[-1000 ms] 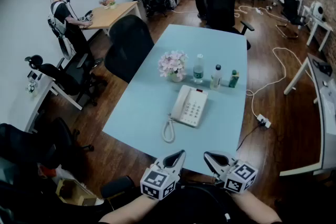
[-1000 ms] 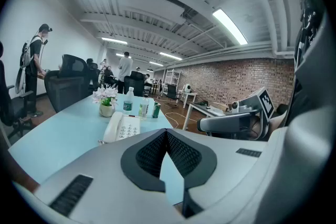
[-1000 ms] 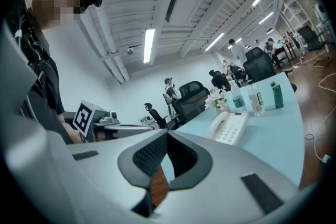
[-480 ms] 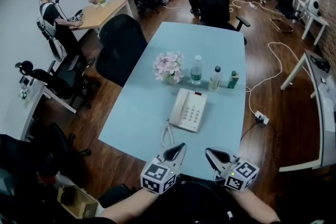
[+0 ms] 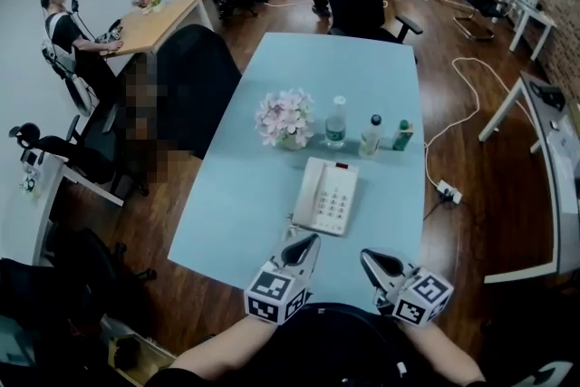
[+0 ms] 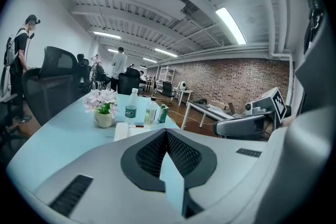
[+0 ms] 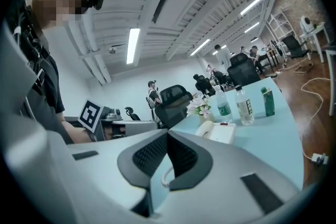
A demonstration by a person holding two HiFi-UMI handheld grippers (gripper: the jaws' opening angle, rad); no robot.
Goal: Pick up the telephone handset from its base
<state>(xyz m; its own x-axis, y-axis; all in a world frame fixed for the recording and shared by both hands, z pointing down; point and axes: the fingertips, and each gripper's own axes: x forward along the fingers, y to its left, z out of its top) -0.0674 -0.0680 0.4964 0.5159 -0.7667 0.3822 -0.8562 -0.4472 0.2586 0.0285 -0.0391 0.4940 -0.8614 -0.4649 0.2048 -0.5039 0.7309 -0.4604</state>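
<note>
The white telephone lies on the light blue table, with its handset resting in the cradle on the base's left side. Its coiled cord trails toward the near table edge. My left gripper is shut and empty just short of the phone's near end, over the cord. My right gripper is shut and empty too, a little right of it near the table edge. In the left gripper view the phone lies beyond the closed jaws; in the right gripper view the handset lies ahead.
Behind the phone stand a flower pot, two clear bottles and a green carton. A black office chair stands at the table's left side. A power strip and cable lie on the floor at the right. People work at desks beyond.
Both grippers have moved forward over the table's near edge toward the phone, which now sits closer in view. Both stay shut.
</note>
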